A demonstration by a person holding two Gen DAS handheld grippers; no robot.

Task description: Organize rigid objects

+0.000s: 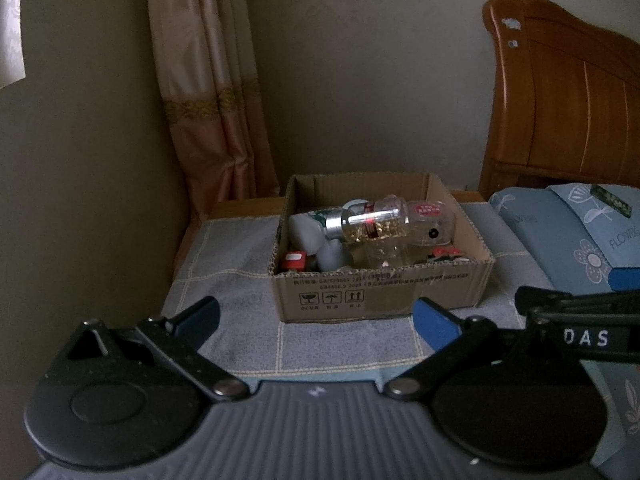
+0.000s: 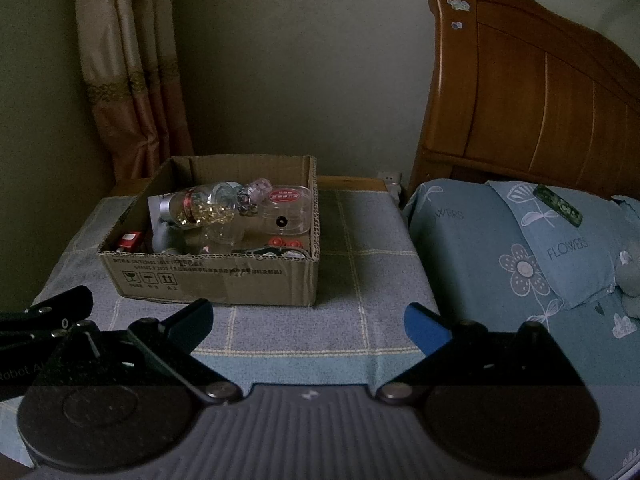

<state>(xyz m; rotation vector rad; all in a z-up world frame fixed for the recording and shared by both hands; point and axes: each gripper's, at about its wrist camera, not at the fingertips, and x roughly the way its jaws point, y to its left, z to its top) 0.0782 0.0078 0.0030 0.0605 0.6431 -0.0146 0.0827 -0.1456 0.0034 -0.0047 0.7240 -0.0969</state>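
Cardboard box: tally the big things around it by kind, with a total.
Cardboard box: 1
Curtain: 1
Wooden headboard: 1
Blue flowered pillows: 2
Grippers, both open and empty: 2, left gripper and right gripper
Total: 7

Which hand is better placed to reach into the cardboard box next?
Left, probably: the cardboard box sits straight ahead of the open left gripper, but left of the open right gripper.
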